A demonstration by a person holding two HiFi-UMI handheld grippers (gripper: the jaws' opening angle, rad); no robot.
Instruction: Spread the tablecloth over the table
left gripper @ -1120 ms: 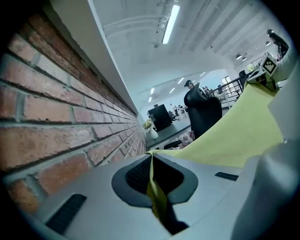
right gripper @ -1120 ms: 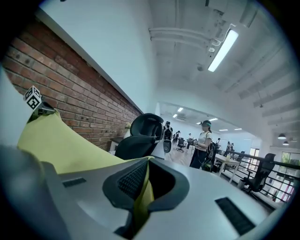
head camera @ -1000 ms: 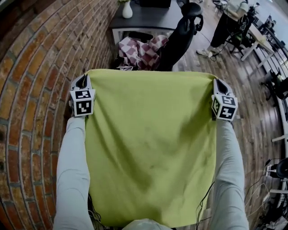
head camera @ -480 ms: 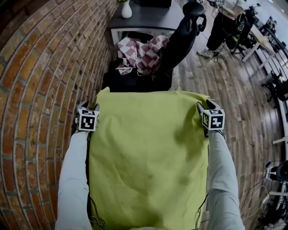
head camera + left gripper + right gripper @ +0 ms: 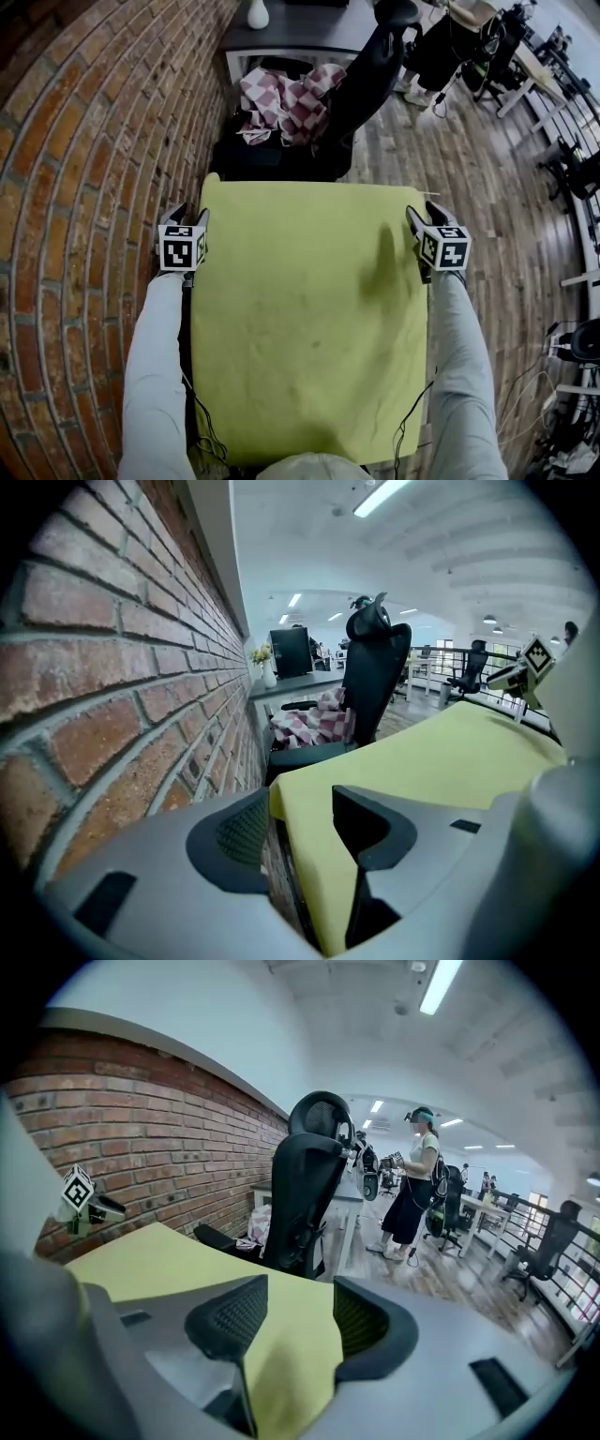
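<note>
Two tools, left claw (image 5: 187, 214) and right claw (image 5: 425, 214), flanked the tablecloth (image 5: 309, 309) in the head view. Held up a second before, it lay flat over the worktop. In the left gripper view the jaws had just opened wide, with the hem loose between them. The right gripper view showed the same, so the spread looked done.

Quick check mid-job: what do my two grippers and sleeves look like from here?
Both the left gripper and right gripper are grey plastic with dark textured pads, each carrying a cube of black-and-white square markers. Light grey long sleeves cover both arms; thin dark cables trail beside them.
</note>
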